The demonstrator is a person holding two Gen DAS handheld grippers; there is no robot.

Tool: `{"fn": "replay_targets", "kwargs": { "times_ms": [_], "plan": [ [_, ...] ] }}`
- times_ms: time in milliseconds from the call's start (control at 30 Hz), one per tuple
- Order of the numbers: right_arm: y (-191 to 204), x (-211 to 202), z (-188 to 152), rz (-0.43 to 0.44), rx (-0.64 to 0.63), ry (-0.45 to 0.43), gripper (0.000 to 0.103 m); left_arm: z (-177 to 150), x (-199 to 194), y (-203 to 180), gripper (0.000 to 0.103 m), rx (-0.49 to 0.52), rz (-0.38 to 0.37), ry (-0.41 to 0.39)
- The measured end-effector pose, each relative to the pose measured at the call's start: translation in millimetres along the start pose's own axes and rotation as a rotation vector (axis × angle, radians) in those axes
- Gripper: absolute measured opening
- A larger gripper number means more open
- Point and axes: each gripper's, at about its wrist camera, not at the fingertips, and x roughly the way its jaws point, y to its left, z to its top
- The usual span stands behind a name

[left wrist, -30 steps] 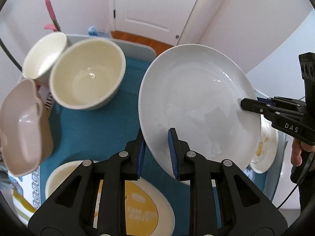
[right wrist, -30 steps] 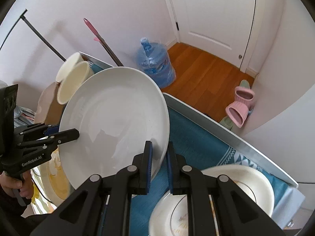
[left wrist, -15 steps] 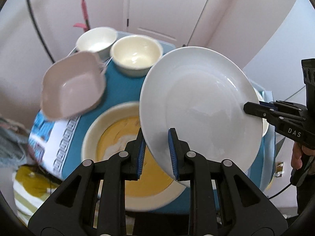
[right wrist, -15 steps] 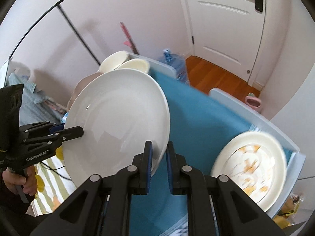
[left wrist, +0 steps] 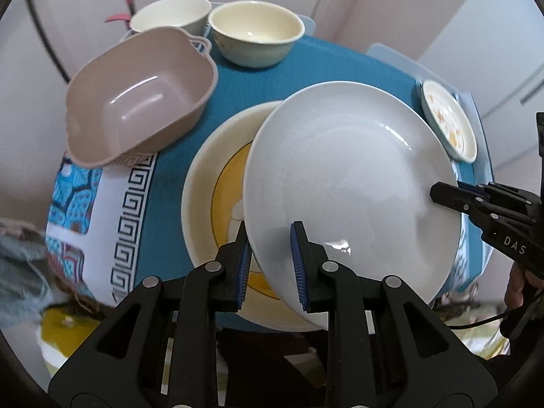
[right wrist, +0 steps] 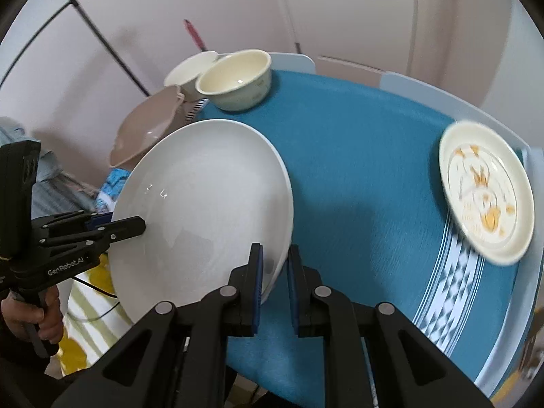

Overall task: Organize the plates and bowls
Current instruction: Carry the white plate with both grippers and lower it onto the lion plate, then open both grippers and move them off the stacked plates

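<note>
A large white plate (left wrist: 350, 183) hangs tilted above the table, held by both grippers at opposite rims. My left gripper (left wrist: 268, 234) is shut on its near rim, blue pads on either side of the edge. My right gripper (right wrist: 275, 251) is shut on the other rim of the white plate (right wrist: 204, 204); it also shows as the right gripper (left wrist: 438, 193) at the plate's right side. Under the plate lies a big cream plate with a yellow centre (left wrist: 210, 204), partly hidden. A small orange-patterned plate (right wrist: 486, 190) sits at the table's right edge.
A beige square bowl (left wrist: 139, 91) overhangs the table's left side, with a cream bowl (left wrist: 255, 30) and a white bowl (left wrist: 170, 13) behind it. A blue cloth (right wrist: 357, 170) covers the table. A hand (right wrist: 30, 316) grips the left tool's handle. A white door stands beyond.
Both grippers have carried the white plate sideways across the table. It now hangs over the big yellow-centred plate. The bowls have dropped back to the far side of the view.
</note>
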Motion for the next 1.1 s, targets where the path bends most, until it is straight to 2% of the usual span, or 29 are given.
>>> {"fn": "replay_targets", "kwargs": {
  "times_ms": [200,267,300,533,667,900,1100],
  "plan": [
    [11.7,14.3,-9.8,-0.07,0.107,-0.008,0.013,6.6,22.3,12.8,0.02,0.106,-0.017,0.038],
    [16.2,16.1,-15.8,-0.093,0.125,-0.015,0.012,7.4,25.3,13.3,0.02,0.14,-0.017,0.042],
    [18.1,16.9,-15.7,-0.104,0.138,-0.023,0.012,8.1,27.5,13.8,0.02,0.12,-0.018,0.043],
    [26.1,23.4,-18.2,-0.161,0.185,-0.047,0.013,15.3,43.1,13.3,0.02,0.229,-0.008,0.054],
    [32.7,27.5,-21.7,-0.189,0.201,-0.058,0.012,19.2,43.0,6.3,0.02,0.302,0.035,0.045],
    [43.0,31.5,-27.9,-0.227,0.184,-0.055,0.012,17.0,40.7,-6.0,0.02,0.426,0.159,0.014],
    [49.1,34.7,-27.7,-0.27,0.15,-0.05,0.012,16.1,40.1,-17.3,0.02,0.494,0.231,-0.006]
  ]
}}
